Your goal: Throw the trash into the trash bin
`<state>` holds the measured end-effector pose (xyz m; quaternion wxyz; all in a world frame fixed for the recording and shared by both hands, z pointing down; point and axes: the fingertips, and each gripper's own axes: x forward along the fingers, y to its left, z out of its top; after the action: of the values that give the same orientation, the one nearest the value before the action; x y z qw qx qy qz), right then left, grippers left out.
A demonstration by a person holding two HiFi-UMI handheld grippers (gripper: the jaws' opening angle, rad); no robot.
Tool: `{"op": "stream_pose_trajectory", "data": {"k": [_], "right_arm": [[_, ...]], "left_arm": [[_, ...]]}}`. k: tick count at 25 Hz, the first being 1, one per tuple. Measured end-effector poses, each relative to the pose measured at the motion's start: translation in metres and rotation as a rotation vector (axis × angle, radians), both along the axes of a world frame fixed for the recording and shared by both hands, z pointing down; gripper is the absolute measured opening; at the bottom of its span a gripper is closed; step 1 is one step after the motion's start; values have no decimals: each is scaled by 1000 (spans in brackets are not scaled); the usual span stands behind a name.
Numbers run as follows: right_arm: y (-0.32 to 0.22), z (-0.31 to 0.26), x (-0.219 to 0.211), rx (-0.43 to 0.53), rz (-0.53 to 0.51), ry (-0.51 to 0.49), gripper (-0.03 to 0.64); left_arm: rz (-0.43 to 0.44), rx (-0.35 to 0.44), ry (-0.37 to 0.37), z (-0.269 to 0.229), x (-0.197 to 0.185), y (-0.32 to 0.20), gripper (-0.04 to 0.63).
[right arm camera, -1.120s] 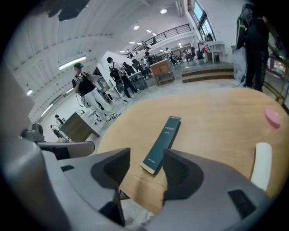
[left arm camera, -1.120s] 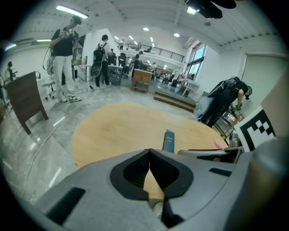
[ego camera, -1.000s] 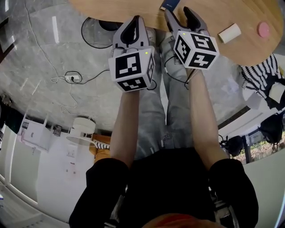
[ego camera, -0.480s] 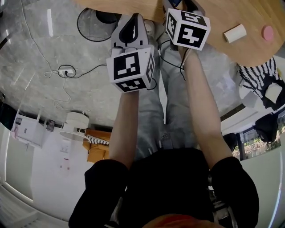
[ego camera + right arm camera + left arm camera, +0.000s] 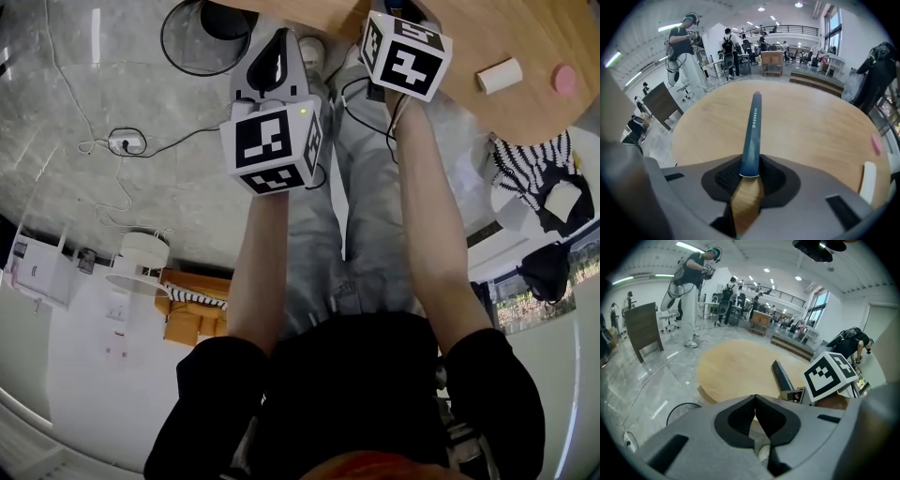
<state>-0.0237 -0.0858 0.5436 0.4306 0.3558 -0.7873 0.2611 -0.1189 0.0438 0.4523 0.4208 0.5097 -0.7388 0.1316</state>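
Right gripper [image 5: 751,176]: just closing, pinching near end of teal box [image 5: 753,126] at 12 o'clock
Left gripper [image 5: 755,413]: together, empty
Risk: end-only hold; box pivoting, slipping

- Your right gripper [image 5: 751,169] loses its jaws past the head view's top edge.
- On the blue box [image 5: 753,126] the print is too small for you to read.
- The dark round thing [image 5: 223,13] at that edge is cut off, unidentifiable.

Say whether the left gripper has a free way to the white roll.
Probably not directly: the left gripper, fingers together, sits short of the edge of the table, and the right gripper, whose fingers have just been closing on the blue box, stands between it and the white roll.
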Motion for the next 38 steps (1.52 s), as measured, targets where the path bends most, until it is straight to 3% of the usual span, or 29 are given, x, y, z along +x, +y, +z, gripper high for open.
{"op": "stream_pose_trajectory", "data": {"k": [7,16,28,38], "right_arm": [[44,-33,-41,22,-195,-130,87],[145,-55,-95,-37,-470,-181,87],[242,-6,-119,-228,-741,-73,87],[274,89,-151,-313,-816,36,89]], "left_arm": [[-88,-15,9,7,-19,46,8],[-237,-91,8,14,-50,152,8],[-466,-68,37,34,-70,228,8],[-604,-68,64,102,-99,267,8]]}}
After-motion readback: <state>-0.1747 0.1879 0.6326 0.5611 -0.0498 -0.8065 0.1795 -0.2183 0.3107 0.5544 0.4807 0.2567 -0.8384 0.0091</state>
